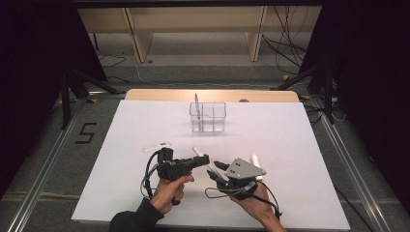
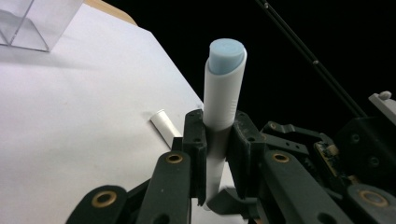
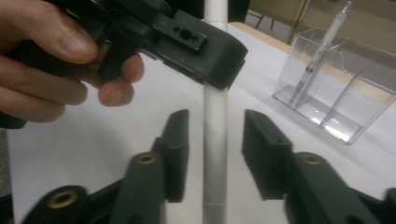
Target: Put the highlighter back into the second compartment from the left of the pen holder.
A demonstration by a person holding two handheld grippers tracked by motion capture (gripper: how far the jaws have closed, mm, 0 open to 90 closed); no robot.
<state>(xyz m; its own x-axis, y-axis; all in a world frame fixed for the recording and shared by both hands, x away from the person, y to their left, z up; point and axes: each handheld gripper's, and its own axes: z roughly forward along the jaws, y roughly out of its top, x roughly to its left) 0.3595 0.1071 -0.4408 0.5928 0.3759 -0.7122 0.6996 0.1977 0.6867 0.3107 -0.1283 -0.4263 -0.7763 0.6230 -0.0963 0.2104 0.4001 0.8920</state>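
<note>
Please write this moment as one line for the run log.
left gripper: shut on white pen | right gripper: open around same pen, not touching | clear organizer: holds one pen

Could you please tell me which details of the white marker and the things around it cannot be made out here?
- White marker: lower end hidden by the left gripper in the left gripper view.
- Its top: cut off by the right gripper view's upper edge.
- Strip on the table: too small in the high view.

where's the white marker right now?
The white marker is clamped in the left tongs, near the table's front middle, with its lower barrel between the open jaws of the right tongs, untouched.
</note>
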